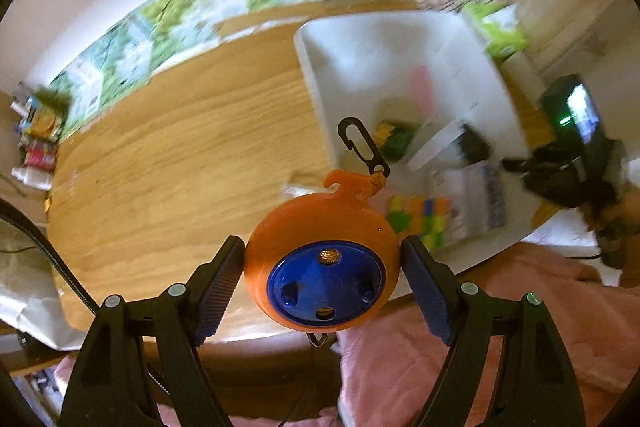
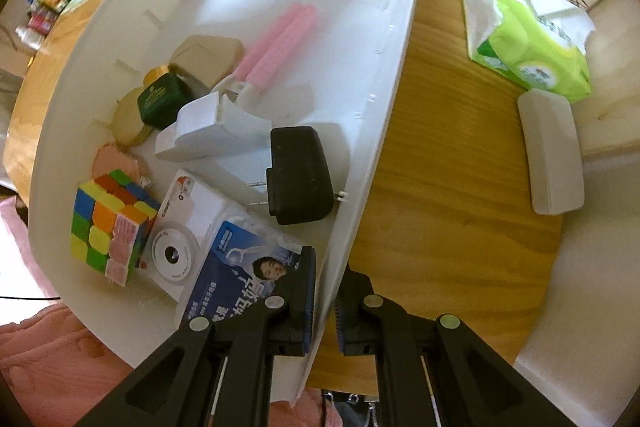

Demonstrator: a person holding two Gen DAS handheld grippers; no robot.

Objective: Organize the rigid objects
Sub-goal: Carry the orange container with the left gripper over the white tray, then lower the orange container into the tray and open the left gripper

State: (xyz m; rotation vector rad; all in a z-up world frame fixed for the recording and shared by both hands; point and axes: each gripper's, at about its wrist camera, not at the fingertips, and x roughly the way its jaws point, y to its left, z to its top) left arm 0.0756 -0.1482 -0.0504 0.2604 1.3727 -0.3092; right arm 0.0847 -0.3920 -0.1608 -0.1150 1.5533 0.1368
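Wooden surface, pale wall behind with a strip of green landscape prints. One white bin on it. Counted inside: one puzzle cube, one black plug adapter, one white camera, one pink-handled item. Beside the bin: one green tissue pack, one white case.

Left gripper fingers clenched on one orange reel, blue face toward camera, black clip pointing away toward the bin. Right gripper fingers pinch the bin's near wall.
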